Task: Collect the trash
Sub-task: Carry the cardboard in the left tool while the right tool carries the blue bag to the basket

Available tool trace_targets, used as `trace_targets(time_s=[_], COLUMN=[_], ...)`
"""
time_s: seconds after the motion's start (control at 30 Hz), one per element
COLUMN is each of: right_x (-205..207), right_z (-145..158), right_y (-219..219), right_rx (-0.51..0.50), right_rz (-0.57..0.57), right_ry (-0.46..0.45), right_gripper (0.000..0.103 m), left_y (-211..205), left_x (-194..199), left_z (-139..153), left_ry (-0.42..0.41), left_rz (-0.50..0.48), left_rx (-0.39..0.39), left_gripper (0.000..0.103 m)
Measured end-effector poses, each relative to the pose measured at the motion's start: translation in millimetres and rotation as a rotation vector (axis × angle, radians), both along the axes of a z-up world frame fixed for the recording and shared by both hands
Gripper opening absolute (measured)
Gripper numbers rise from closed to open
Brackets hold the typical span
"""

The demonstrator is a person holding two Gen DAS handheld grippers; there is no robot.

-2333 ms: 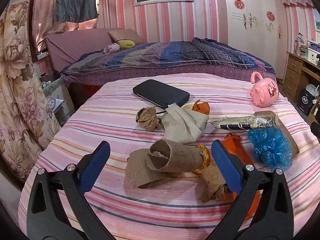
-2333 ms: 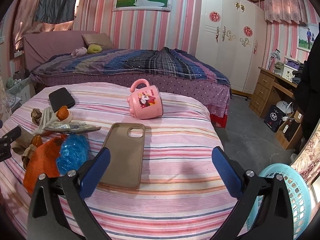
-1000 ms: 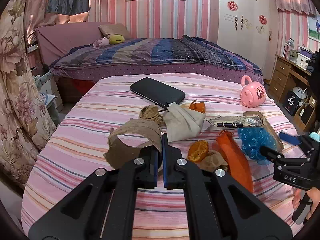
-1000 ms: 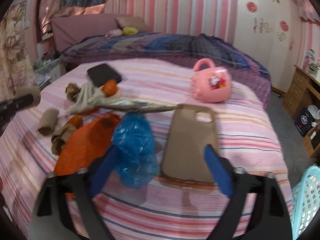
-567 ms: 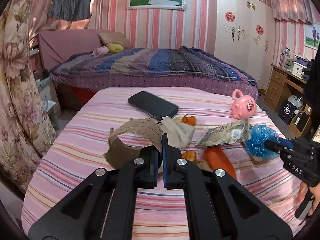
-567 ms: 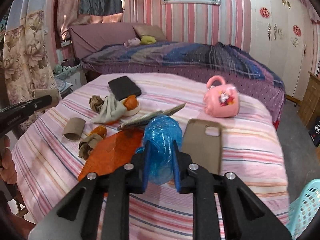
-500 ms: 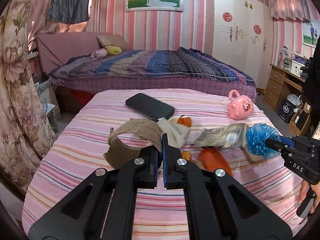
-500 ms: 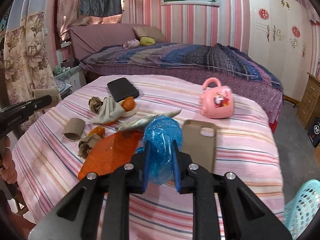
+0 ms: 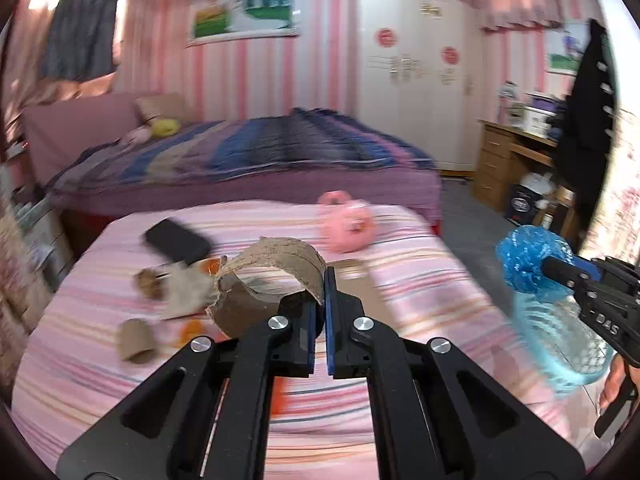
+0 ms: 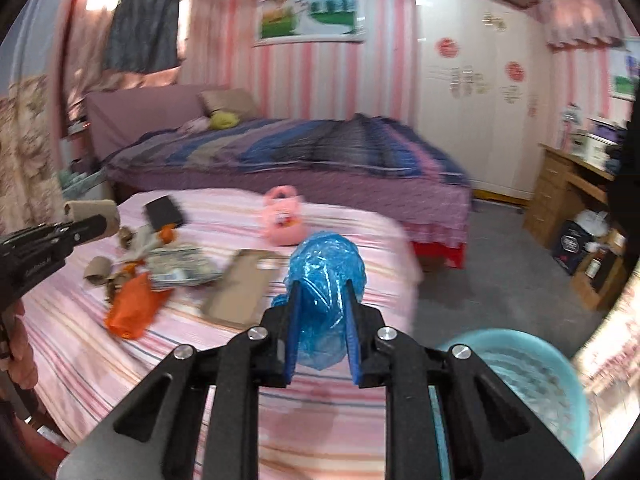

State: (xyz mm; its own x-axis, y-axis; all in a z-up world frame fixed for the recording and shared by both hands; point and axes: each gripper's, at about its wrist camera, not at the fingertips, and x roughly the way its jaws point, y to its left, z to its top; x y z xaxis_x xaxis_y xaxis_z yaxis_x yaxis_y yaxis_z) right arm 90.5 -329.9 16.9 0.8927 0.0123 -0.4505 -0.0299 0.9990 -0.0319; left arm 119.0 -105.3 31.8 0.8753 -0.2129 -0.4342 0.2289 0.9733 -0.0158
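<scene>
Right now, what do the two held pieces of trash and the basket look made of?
Torn tube in the left gripper: brown cardboard, matte, with ragged, fibrous edges. Blue wad in the right gripper: thin plastic film, probably a bag, with glossy, translucent crinkles. Basket: likely moulded plastic, pale blue with an openwork wall, though blurred.

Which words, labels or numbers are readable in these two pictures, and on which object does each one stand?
"DAS": white letters on the black body of the right gripper, seen in the left wrist view.
Small pale lettering on the left gripper, in the right wrist view: too blurred to read.
Red round signs on the wardrobe: blurred, not readable.
Print on the pink mug and on the dark box by the desk: not readable.
</scene>
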Motion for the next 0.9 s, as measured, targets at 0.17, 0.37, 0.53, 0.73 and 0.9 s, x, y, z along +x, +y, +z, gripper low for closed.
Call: trace_targets(time_s=[0.17,0.37,0.53,0.73,0.9], right_x=[-28,-43,-46,-52,-56], right_z=[-7,-16,-25,-39,-41], right_y=[-78,-139,-172,-198,-204], right_rx=[-0.018,-0.030,-0.003,0.049,0.068], right_rz=[-0.175,-0.294,-0.346,-0.400,-0.408], right_ry=[0.012,0.030,0.048,0.053,0.041], right_gripper=[0.020,0.020,0.020,0.020,0.020], left_y=[-79,-171,-222,-266,-280], left_x=[-18,-26,-12,-9,-3], left_z=[-3,-29,-53,-66,-70], left_ry=[0.001,0.063,0.147,0.165,0.171], left_rz=[-0.131,-0.274,-0.342,-0.369,-0.368], left_rx=[-0.032,-0.032,-0.024,0.013,0.052], left_gripper=[0.002,0.002,0.002,0.002,0.017])
